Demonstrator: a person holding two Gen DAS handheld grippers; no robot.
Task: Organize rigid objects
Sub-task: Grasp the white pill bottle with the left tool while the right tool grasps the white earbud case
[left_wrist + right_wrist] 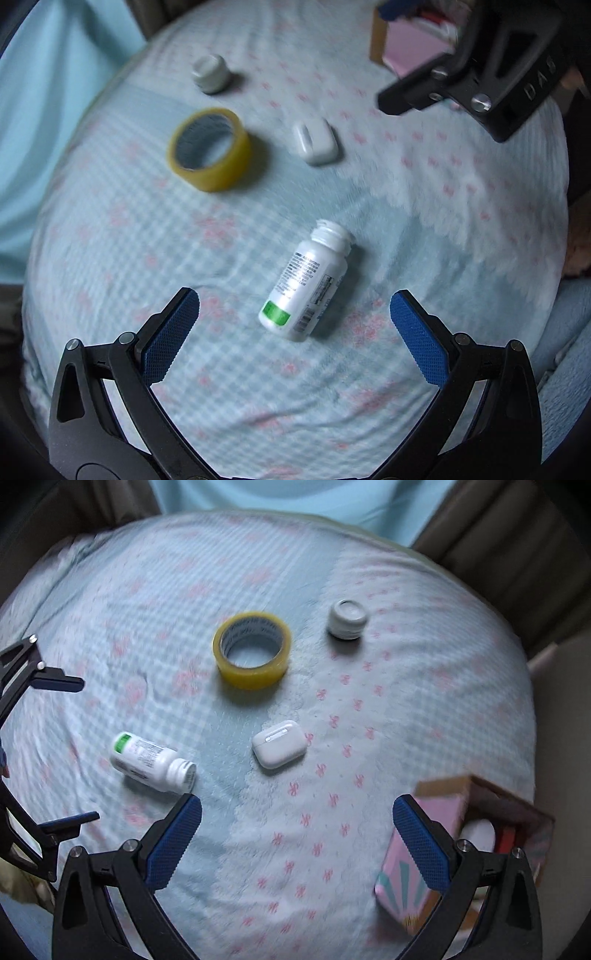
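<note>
Pale-blue checked bedsheet (258, 849) w/ pink flower print, plain light-blue fabric (55, 110) behind, brown curtain (517, 554) at back.

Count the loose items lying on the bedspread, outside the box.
4. A tape roll and a small jar at the far side, an earbud case in the middle, and a pill bottle on its side nearest the left gripper. The box may hide more.

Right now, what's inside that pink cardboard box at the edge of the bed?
Inside the pink cardboard box, the right wrist view shows something white and rounded beside a red item. The right gripper's finger and the box walls cover everything else.
</note>
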